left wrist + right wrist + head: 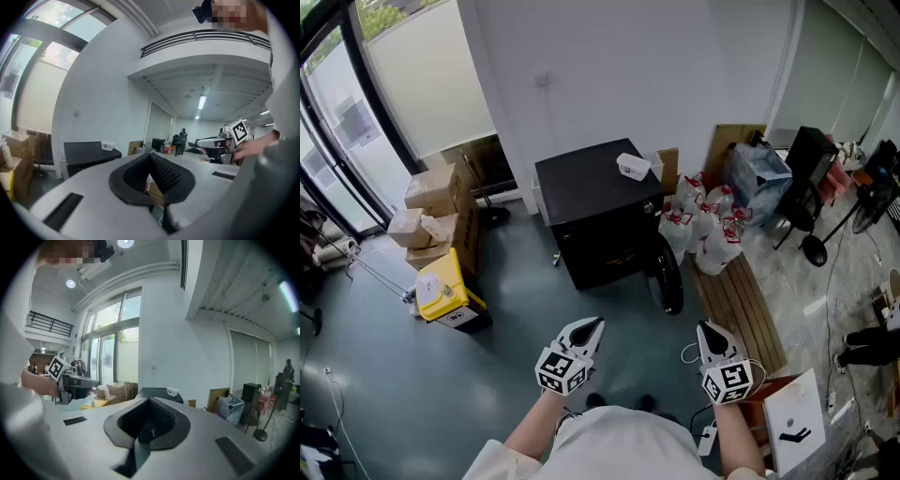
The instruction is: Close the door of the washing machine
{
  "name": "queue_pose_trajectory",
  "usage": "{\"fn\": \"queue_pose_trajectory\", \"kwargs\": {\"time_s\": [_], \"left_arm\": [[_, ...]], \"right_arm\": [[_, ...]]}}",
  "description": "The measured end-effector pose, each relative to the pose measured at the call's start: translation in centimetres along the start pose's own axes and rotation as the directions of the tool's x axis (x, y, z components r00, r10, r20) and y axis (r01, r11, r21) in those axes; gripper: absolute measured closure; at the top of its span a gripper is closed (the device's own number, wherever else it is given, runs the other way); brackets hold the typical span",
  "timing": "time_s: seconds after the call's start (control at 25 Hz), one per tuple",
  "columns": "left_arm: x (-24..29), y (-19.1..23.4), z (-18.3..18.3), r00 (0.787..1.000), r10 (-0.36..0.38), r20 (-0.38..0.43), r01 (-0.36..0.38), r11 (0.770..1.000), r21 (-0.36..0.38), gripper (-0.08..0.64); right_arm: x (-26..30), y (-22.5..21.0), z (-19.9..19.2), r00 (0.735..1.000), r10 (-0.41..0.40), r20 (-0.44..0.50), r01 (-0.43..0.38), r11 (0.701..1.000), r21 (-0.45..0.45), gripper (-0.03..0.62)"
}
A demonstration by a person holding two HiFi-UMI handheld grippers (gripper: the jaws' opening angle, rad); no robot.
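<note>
Dark round door (pixel 667 274) of the black box-shaped washing machine (pixel 598 192) stands open, jutting edge-on from its front toward the person; left tongs (pixel 590 328) and right tongs (pixel 710 331) closed, empty.

head view: high, steeply down | left/right gripper views: low, near level, forward | shared: washer (pixel 598 202) (pixel 86 157) (pixel 159 393), distant

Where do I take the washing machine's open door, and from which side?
Take the door at its free rim nearest you: it stands swung out from the front of the washing machine, apparently hinged at the right corner. Come from its right, probably with the shut right tool.
</note>
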State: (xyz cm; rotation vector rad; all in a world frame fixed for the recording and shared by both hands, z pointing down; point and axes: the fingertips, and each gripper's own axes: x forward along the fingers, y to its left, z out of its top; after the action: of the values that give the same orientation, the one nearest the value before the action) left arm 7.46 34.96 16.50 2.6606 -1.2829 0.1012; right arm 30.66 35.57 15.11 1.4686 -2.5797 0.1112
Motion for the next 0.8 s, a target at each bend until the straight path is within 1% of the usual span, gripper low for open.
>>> {"fn": "queue_pose_trajectory", "kwargs": {"time_s": [0.4, 0.6, 0.8], "left_arm": [[-0.4, -0.1, 0.1, 1.0, -0.006, -0.006, 0.006, 1.0, -0.005, 0.555], [-0.7, -0.4, -0.1, 1.0, -0.014, -0.006, 0.014, 1.0, -0.004, 0.554], [-1.1, -0.3, -0.4, 1.0, -0.02, -0.013, 0.02, 1.0, -0.008, 0.554]], "right_arm": [[-0.1, 0.8, 0.3, 1.0, 0.001, -0.005, -0.001, 1.0, -0.005, 0.563], [-0.6, 1.2, 0.8, 0.999, 0.001, 0.035, -0.002, 1.0, 0.027, 0.563], [-0.7, 2.0, 0.5, 1.0, 0.003, 0.025, -0.003, 1.0, 0.001, 0.561]]}}
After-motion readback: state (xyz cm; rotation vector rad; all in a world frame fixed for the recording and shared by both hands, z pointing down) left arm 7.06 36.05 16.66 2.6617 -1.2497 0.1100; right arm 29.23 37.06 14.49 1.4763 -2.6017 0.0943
